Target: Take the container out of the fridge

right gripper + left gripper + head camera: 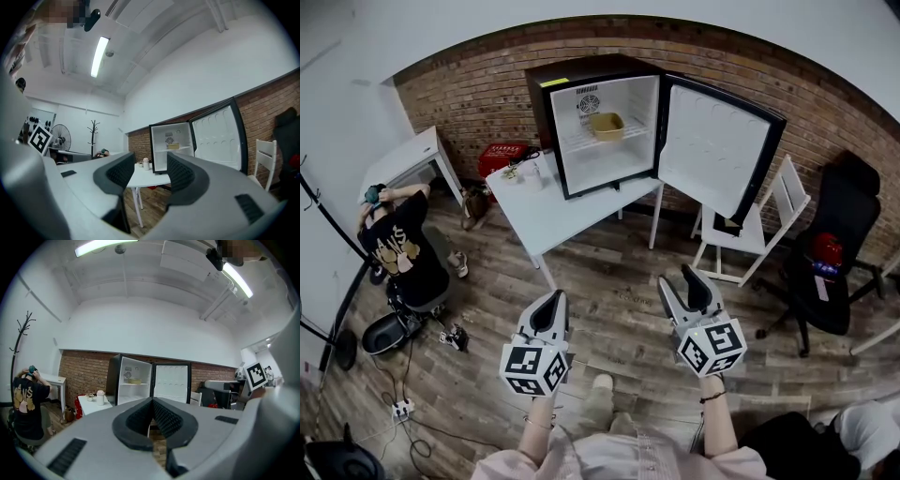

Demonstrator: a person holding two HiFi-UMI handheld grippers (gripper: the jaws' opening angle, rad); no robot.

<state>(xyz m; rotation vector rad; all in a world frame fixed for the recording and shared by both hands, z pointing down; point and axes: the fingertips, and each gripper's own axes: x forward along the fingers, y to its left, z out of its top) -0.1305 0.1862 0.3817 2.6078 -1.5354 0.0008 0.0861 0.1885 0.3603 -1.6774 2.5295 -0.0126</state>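
A small black fridge [541, 98] stands open on a white table [548, 216], its door [712, 150] swung out to the right. On the fridge's upper shelf sits a tan container [607, 125]; it also shows far off as the container [135, 381] in the left gripper view and the container [172, 146] in the right gripper view. Both grippers hover over the wooden floor, well short of the table. My left gripper [555, 298] is shut and empty, its jaws meeting at the left gripper [152, 401]. My right gripper [678, 279] is open with nothing between the jaws, seen again as the right gripper [150, 159].
A person [398, 244] crouches on the floor at the left, near cables and gear. A white chair [759, 234] and a black office chair [830, 262] stand right of the table. A red basket [502, 155] and a small white desk [408, 159] line the brick wall. A white cup [534, 173] stands on the table.
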